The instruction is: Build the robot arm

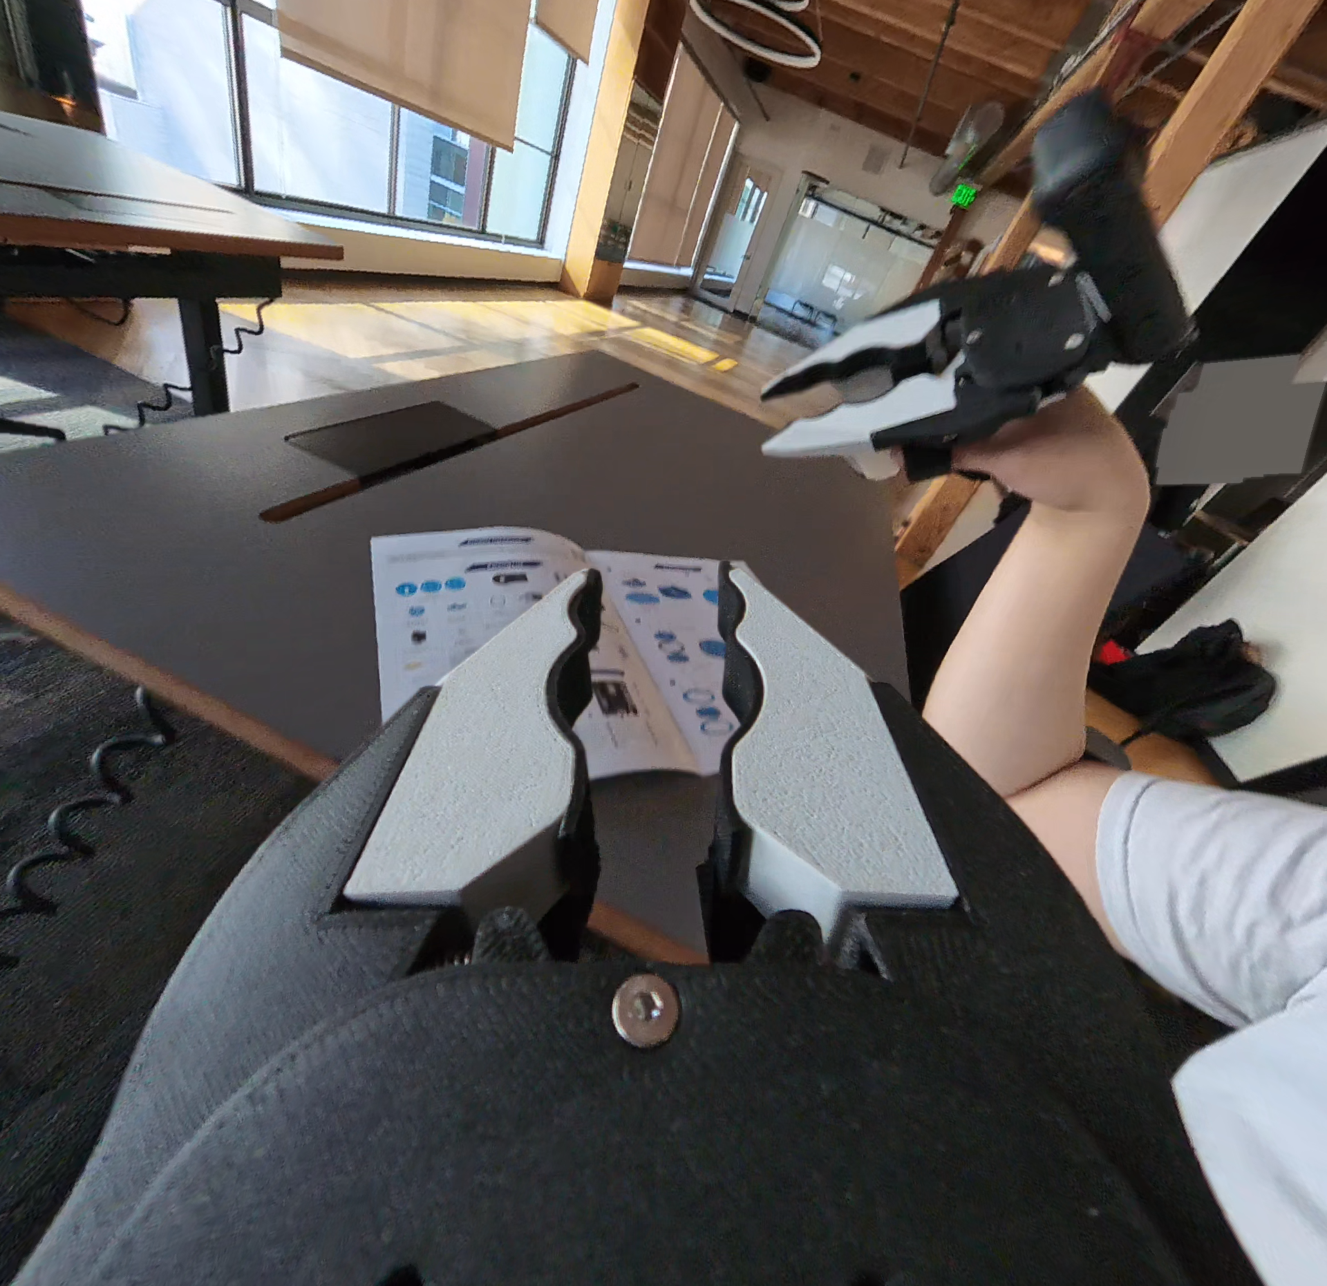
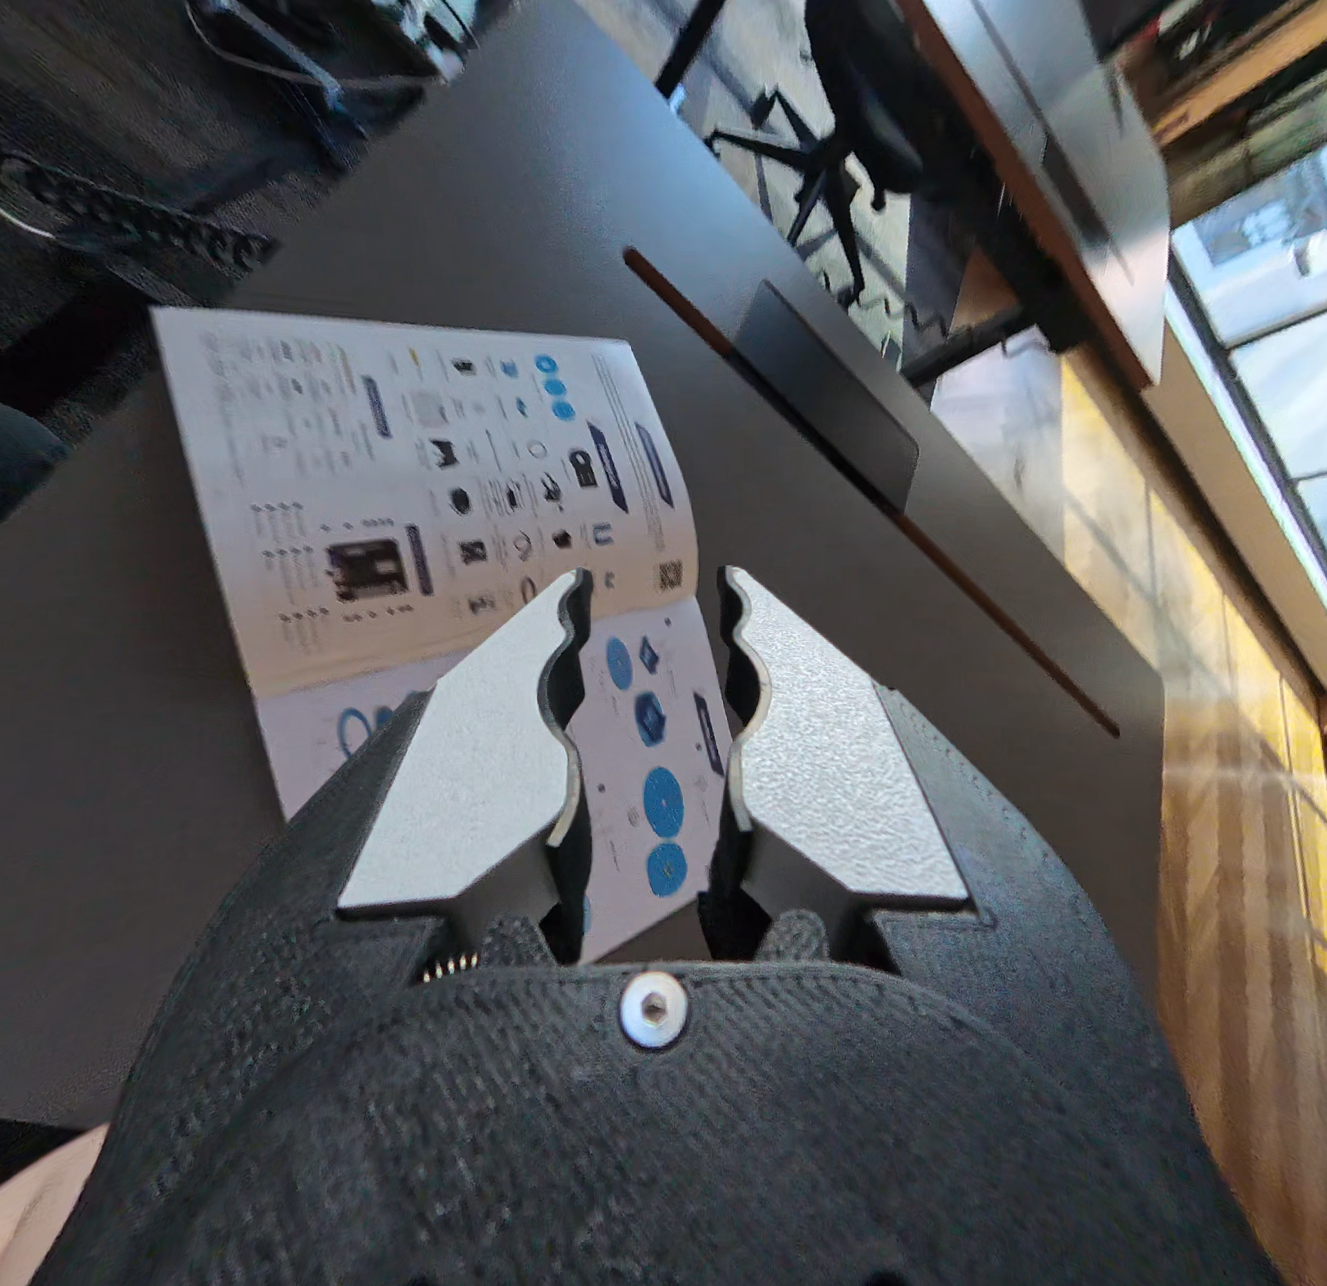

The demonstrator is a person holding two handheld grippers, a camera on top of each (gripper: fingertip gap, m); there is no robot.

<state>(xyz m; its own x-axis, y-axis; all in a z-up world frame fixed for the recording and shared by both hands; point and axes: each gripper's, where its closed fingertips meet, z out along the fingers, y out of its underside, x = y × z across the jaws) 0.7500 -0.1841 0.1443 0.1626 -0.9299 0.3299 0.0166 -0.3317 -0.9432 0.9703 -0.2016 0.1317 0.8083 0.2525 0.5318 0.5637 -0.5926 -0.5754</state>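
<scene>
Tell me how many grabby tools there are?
2. The left tool hangs open above the open booklet on the dark table. The right tool is held up in a hand, off to the right, above the table's edge, also open.

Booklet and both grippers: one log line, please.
left gripper open, empty | right gripper open, empty | booklet open on table

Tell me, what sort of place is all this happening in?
Most likely an open-plan office or studio. A dark desk holds an open printed booklet; a second desk stands by tall windows, and a wheeled office chair sits on the floor beyond.
</scene>
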